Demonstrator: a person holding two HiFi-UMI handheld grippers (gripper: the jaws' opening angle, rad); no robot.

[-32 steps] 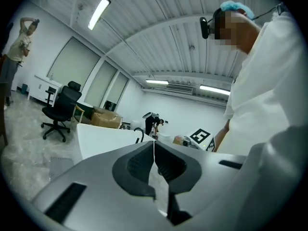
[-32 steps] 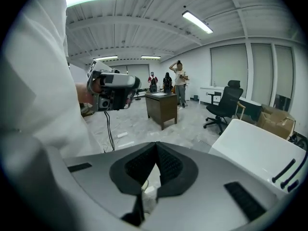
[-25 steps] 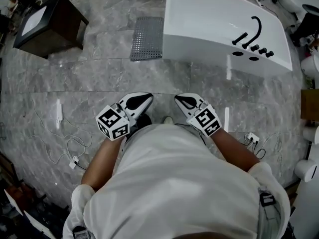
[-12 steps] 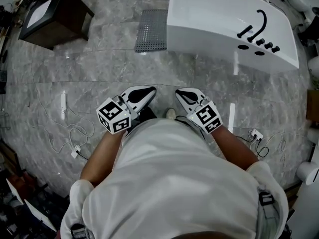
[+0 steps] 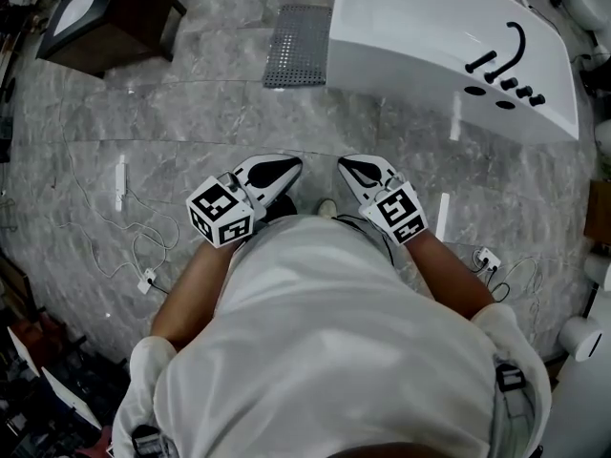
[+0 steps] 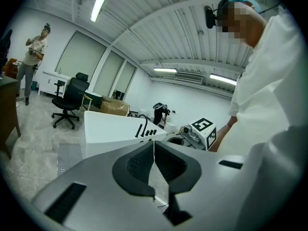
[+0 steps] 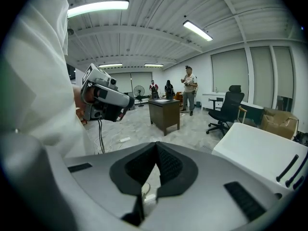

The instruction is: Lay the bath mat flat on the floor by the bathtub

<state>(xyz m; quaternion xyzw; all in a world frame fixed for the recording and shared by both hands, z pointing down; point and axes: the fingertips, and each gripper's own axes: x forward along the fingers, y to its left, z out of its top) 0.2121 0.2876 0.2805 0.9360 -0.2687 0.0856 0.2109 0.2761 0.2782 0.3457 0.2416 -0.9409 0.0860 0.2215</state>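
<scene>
person's torso hides the near floor; bathtub cut off at far edge. open marble floor btwn grippers & tub, dark desk far left. bath mat flat, just left of tub, well apart from both grippers. left gripper & right gripper: jaws together, nothing held.
</scene>
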